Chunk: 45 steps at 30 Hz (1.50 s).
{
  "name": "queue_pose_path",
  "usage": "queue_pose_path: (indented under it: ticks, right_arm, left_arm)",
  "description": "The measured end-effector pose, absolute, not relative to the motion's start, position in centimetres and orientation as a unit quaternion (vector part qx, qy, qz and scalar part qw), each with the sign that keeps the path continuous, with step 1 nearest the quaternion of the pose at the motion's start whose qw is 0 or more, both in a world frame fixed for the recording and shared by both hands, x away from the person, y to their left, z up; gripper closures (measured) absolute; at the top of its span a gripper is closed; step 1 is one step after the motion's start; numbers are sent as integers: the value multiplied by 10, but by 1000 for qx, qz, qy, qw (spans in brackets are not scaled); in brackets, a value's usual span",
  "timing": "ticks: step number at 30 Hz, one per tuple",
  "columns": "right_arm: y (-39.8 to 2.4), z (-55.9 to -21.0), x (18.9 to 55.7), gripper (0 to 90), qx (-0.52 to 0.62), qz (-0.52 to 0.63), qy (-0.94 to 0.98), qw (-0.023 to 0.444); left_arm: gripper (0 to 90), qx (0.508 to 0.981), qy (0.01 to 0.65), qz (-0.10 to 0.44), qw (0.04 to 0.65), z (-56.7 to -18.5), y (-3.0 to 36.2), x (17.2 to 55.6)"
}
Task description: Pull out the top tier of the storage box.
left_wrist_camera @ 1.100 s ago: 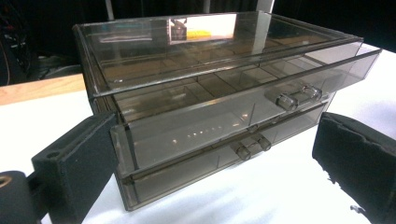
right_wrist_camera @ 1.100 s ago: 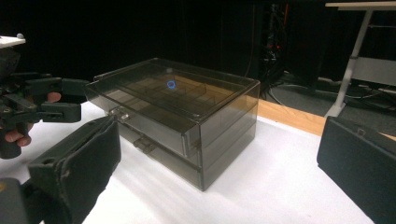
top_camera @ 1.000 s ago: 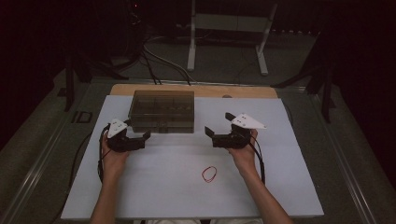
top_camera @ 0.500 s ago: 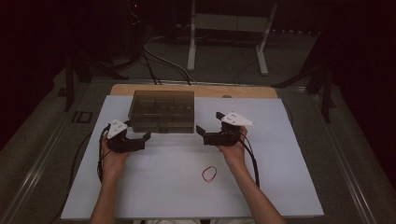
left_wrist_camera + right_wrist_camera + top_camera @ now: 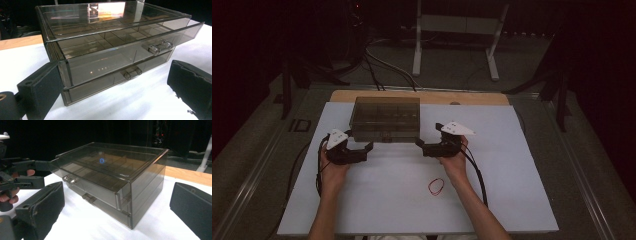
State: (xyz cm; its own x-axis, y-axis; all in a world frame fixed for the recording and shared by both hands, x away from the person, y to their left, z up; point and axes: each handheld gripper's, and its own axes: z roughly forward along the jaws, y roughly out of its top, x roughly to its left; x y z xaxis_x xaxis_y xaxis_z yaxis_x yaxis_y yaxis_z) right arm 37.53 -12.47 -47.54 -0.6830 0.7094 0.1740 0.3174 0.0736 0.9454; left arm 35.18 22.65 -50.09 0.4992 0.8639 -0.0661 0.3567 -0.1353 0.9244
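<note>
A recording lab or test bay is suggested rather than a home; the surroundings are kept dark, and only the white table top (image 5: 492,200), laid over a wooden board (image 5: 422,96), is lit; a bare grey floor (image 5: 452,70) is seen beyond it; black cables (image 5: 377,65) are trailed across that floor; a white metal stand (image 5: 457,30) is set at the back; metal rails (image 5: 247,185) are run along the table's sides.

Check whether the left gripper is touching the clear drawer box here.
Touching. In the left gripper view, one pad of the left gripper presses the drawer box's near front corner; the other stands clear.
</note>
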Motion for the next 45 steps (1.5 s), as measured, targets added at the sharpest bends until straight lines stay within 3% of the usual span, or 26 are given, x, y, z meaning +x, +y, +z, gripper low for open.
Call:
queue_pose_path:
  ticks: [27,28,37,39,45]
  right_arm:
    - [-102,-488,376,10,349,559,738,144]
    - [-102,-488,376,50,346,558,740,144]
    - [-94,-491,375,126,337,557,748,131]
    - [-93,-491,375,146,335,555,750,130]
    - [-91,-493,374,167,332,549,756,131]
  left_arm:
    - [37,708,433,240,504,-499,229,346]
    - [37,708,433,239,504,-499,229,346]
    - [38,711,438,229,500,-497,230,345]
    - [85,709,445,230,497,-496,231,344]
    - [87,707,450,224,497,-495,232,343]
